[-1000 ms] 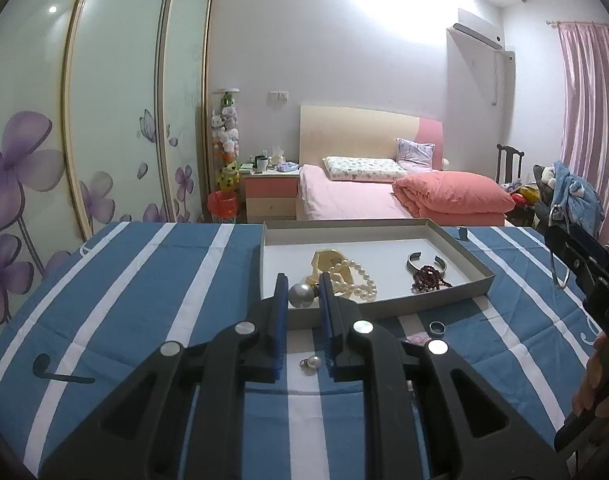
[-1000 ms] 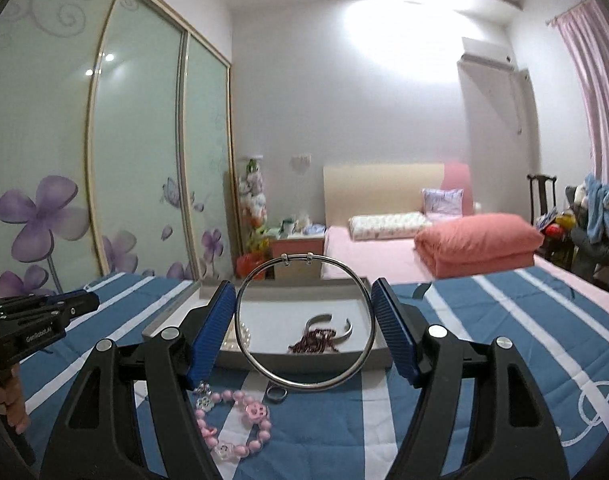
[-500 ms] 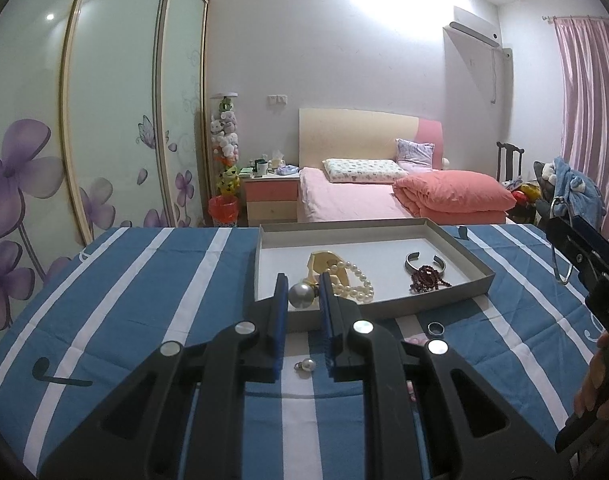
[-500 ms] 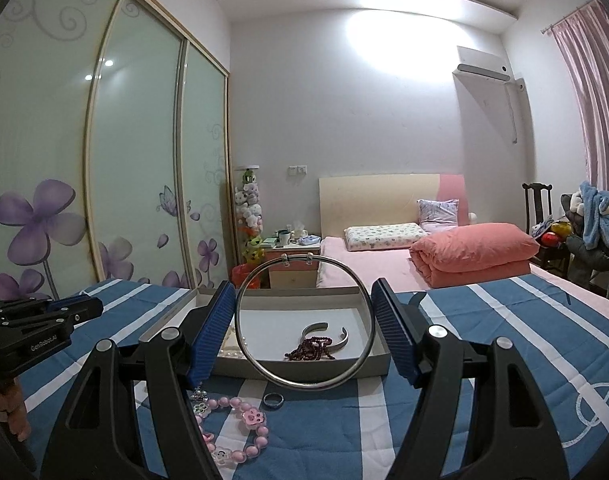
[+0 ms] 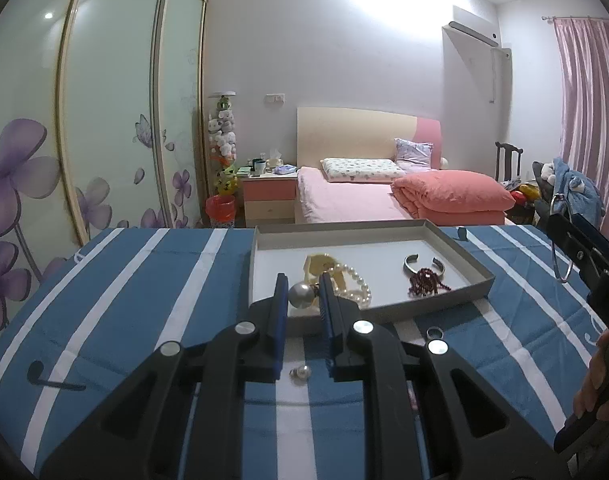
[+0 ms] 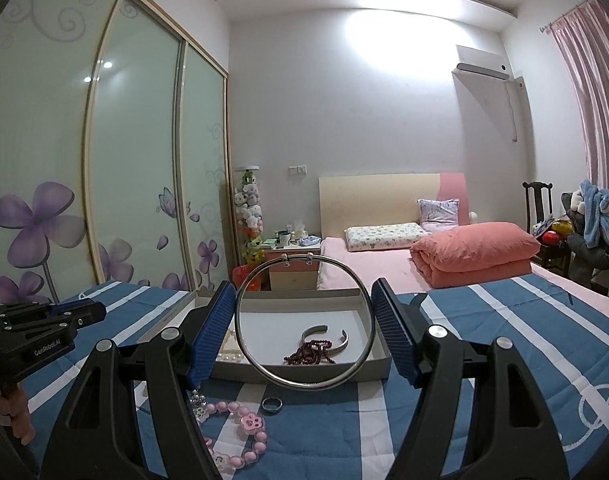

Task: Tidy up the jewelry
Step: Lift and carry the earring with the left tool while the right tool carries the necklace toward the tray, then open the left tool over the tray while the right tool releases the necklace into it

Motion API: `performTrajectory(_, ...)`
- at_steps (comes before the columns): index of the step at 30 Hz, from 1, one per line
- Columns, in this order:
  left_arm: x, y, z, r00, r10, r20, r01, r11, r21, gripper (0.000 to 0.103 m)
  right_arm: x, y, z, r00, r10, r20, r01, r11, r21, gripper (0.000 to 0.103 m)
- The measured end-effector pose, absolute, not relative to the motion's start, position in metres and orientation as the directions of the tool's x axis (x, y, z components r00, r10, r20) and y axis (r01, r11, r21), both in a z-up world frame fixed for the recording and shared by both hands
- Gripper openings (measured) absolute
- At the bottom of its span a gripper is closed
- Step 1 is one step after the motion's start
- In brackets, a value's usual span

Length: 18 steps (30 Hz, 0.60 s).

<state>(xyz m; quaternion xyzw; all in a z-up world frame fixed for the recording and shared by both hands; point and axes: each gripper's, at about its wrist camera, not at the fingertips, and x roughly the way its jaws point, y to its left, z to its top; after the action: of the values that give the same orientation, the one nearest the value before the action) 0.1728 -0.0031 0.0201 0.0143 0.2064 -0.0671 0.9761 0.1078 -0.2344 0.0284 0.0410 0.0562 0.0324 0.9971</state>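
The left gripper (image 5: 302,294) pinches a round grey pearl earring (image 5: 300,295) between its ribbed blue pads, the bead sitting right at the fingertips above the near wall of a shallow grey cardboard tray (image 5: 388,311). On the striped blue-and-white cloth (image 5: 116,300) below the fingers lies a second small pearl earring (image 5: 299,372). Inside the tray rest a white pearl strand (image 5: 354,286), a silver cuff (image 5: 423,266) and dark red beads (image 5: 426,284). The left gripper's black body, seen from the right wrist, reads "GenRobot.AI". The right gripper (image 6: 304,322) clamps a large smooth silver bangle (image 6: 304,322) upright, both blue pads pressing on its rim, in front of the tray. Beneath it on the cloth lie a glossy pink bead bracelet (image 6: 244,432) with a paw charm and a small dark ring (image 6: 272,405).
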Motion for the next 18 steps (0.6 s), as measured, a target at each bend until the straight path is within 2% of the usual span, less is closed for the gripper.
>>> performTrajectory(7, 0.207, -0.007, 0.028, 0.905, -0.15, -0.399, 0.147, 0.988, -0.037, 0.016, 0.131, -0.238, 0.037, 0.993, 0.07, -0.095, -0.061, 0.994, 0.096, 0.07)
performTrajectory(18, 0.272, -0.024, 0.02, 0.889, -0.172, -0.425, 0.16, 0.985, -0.064, 0.016, 0.198, -0.244, 0.022, 0.975, 0.085, -0.204, -0.058, 0.99, 0.131, 0.07)
